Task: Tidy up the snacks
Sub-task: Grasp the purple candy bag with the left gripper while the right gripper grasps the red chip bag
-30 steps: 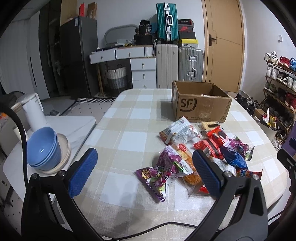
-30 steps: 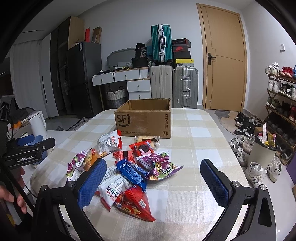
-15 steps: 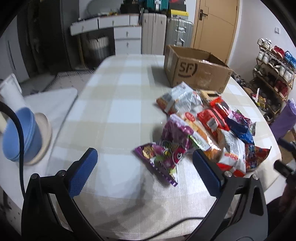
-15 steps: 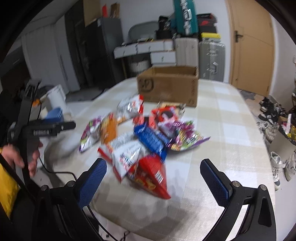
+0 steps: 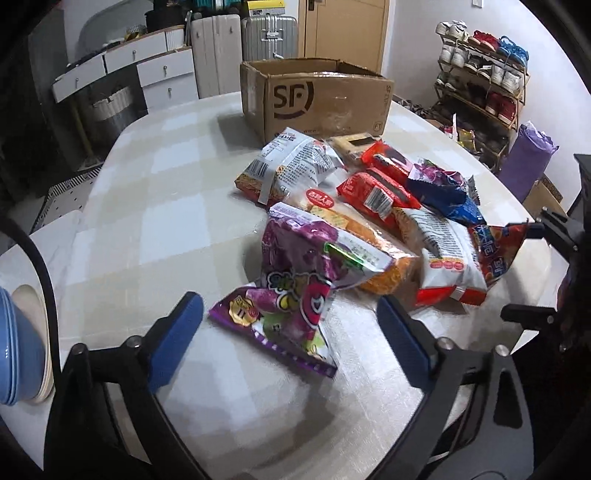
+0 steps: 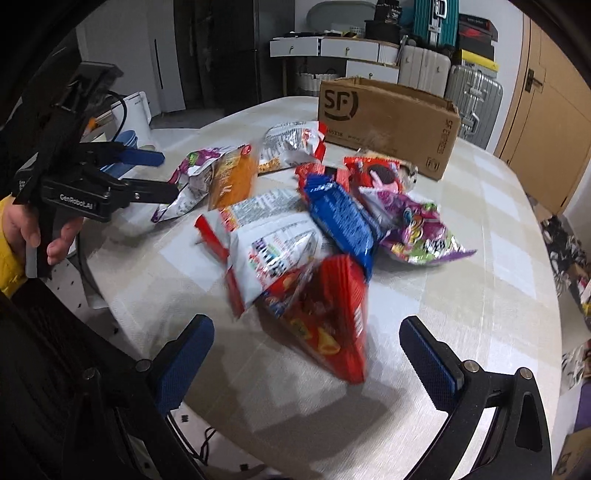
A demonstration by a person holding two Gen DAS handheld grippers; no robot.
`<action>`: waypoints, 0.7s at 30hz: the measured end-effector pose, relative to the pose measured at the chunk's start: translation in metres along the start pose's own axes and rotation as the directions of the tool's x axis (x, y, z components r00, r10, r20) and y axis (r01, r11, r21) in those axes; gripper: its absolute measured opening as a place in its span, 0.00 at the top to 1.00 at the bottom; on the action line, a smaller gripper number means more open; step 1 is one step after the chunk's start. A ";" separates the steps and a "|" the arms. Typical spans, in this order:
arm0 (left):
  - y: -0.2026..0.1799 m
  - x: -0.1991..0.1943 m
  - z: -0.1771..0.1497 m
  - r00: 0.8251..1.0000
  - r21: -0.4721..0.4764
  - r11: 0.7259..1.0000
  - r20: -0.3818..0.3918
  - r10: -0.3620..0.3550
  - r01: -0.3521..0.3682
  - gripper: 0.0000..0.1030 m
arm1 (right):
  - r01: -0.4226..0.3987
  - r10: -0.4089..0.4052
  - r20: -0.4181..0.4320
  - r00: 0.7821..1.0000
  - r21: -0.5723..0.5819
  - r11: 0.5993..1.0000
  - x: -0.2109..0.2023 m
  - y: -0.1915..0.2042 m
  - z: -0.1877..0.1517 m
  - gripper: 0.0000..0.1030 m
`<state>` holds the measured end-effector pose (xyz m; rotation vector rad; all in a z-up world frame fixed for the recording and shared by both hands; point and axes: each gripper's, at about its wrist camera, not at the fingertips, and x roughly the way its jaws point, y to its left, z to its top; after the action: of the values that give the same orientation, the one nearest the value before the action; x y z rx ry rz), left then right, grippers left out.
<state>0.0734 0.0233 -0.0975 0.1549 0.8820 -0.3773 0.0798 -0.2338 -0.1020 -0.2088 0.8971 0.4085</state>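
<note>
A pile of snack bags lies on the checked table (image 5: 147,221), in front of an open cardboard box (image 5: 325,99) marked SF. My left gripper (image 5: 290,328) hovers low over the pile's near end. Its jaws are closing, with a purple candy bag (image 5: 291,314) between the blue pads, which do not touch it. My right gripper (image 6: 306,354) is open over a red chip bag (image 6: 325,314) at the other side of the pile. The right wrist view also shows the box (image 6: 388,114), the left gripper (image 6: 159,175) and the hand holding it.
Stacked blue bowls (image 5: 14,350) stand on a side surface left of the table. A shoe rack (image 5: 480,74) and a purple bag (image 5: 524,166) are to the right. Suitcases (image 5: 269,29) and white drawers (image 5: 162,70) stand behind. A white kettle (image 6: 133,107) is nearby.
Both grippers have come down and tilted toward the snack pile, which now looks larger and closer. The left jaws have narrowed a little around the purple bag.
</note>
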 end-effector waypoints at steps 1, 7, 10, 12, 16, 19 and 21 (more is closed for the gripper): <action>0.000 0.003 0.002 1.000 0.007 1.000 0.005 0.009 -0.009 0.11 | 0.004 -0.004 0.003 1.000 -0.001 1.000 0.002 -0.002 0.002 0.00; 0.002 0.020 0.006 0.999 0.003 1.000 -0.029 -0.026 0.027 0.42 | -0.047 0.047 -0.063 0.997 0.016 0.999 0.020 -0.009 0.007 0.25; -0.005 0.027 0.006 0.998 0.028 0.999 -0.049 -0.031 0.033 0.49 | -0.066 0.067 -0.074 0.995 0.018 0.998 0.023 -0.009 0.006 0.27; -0.008 0.028 0.006 0.999 0.041 0.999 -0.043 -0.029 0.031 0.53 | -0.068 0.069 -0.071 0.995 0.015 0.998 0.023 -0.008 0.007 0.29; -0.001 0.028 0.005 0.995 0.000 0.996 -0.058 -0.085 0.085 0.61 | -0.085 0.088 -0.069 0.994 0.046 0.995 0.022 -0.011 0.006 0.38; 0.005 0.028 0.006 0.992 -0.037 0.993 -0.063 -0.114 0.111 0.64 | -0.095 0.099 -0.069 0.993 0.058 0.994 0.021 -0.012 0.006 0.41; 0.007 0.027 0.006 0.991 -0.044 0.993 -0.063 -0.115 0.112 0.69 | -0.090 0.093 -0.068 0.993 0.052 0.995 0.020 -0.010 0.005 0.43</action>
<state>0.0959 0.0214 -0.1153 0.0798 0.9648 -0.4623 0.0991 -0.2358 -0.1148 -0.1385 0.9872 0.4662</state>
